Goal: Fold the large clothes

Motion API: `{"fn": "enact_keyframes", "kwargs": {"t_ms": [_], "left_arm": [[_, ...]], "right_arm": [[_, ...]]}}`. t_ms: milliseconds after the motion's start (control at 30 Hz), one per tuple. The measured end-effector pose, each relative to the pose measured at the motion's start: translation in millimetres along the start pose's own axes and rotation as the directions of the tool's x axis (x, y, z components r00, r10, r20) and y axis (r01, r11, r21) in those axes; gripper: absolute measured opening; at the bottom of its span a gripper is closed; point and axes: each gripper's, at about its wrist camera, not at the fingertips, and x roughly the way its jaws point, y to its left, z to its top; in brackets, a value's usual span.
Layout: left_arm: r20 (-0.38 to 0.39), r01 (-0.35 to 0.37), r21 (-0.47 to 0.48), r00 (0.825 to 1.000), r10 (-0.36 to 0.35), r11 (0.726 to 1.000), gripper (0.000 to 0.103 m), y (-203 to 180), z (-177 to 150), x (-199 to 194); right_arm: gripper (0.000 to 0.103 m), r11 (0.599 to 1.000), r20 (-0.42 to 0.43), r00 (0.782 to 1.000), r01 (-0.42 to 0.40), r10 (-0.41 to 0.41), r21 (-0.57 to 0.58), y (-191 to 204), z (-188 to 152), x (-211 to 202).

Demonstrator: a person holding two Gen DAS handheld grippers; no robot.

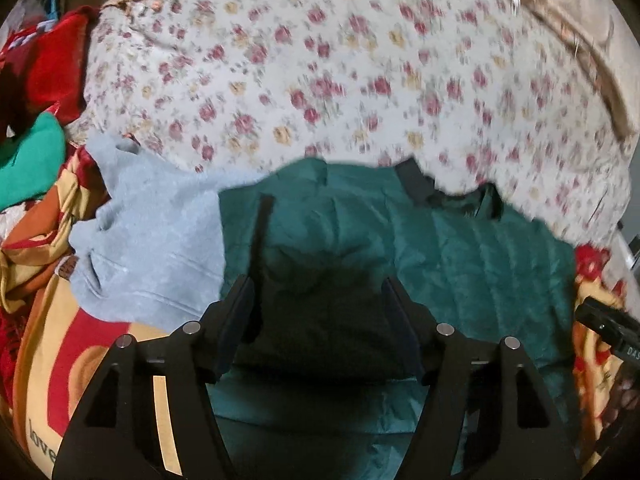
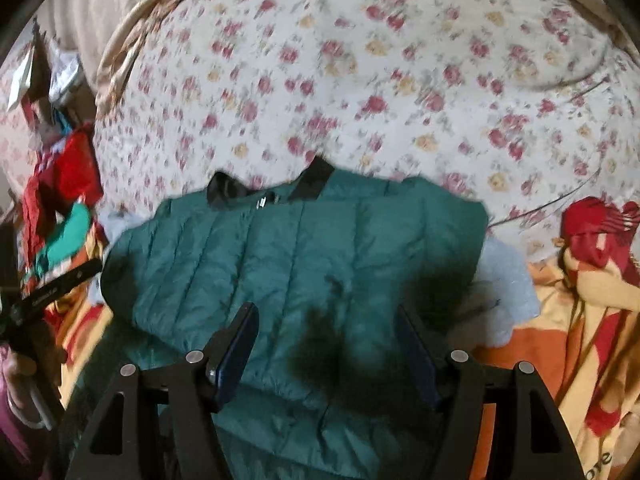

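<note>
Item: dark green quilted puffer jacket [image 2: 296,256], black-trimmed collar [image 2: 312,180] toward the floral bedspread [image 2: 360,60], lying flat just beside a pale grey fleece garment [image 1: 152,236]. Likely light, soft, springy, with a slippery shell; best pinched at hem or side seams. Left gripper [image 1: 320,320] and right gripper [image 2: 328,344]: both spread wide above the jacket, gripping nothing.

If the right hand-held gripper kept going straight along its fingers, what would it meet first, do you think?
Most likely the green quilted jacket: it fills the space ahead of the open right hand-held gripper. The floral bedspread lies beyond. Depth is uncertain.
</note>
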Motion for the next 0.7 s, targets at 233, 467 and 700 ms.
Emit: {"fn": "enact_keyframes", "kwargs": {"t_ms": [233,467,700], "left_arm": [[-0.067,-0.098,0.047,0.993,0.101,0.994,0.066,-9.6,-14.9,45.8],[-0.066,-0.109,0.040,0.992,0.112,0.993,0.071,-7.9,-17.0,56.3],[-0.065,-0.113,0.038,0.991,0.115,0.993,0.072,-8.8,-16.9,58.1]], "right_arm": [[0.068,0.996,-0.045,0.996,0.083,-0.083,-0.016,4.7,1.0,59.9],[0.068,0.995,-0.032,0.995,0.098,-0.099,-0.011,5.7,5.1,59.8],[0.068,0.997,0.042,0.997,0.066,-0.065,-0.036,16.2,-13.2,2.3]]}}
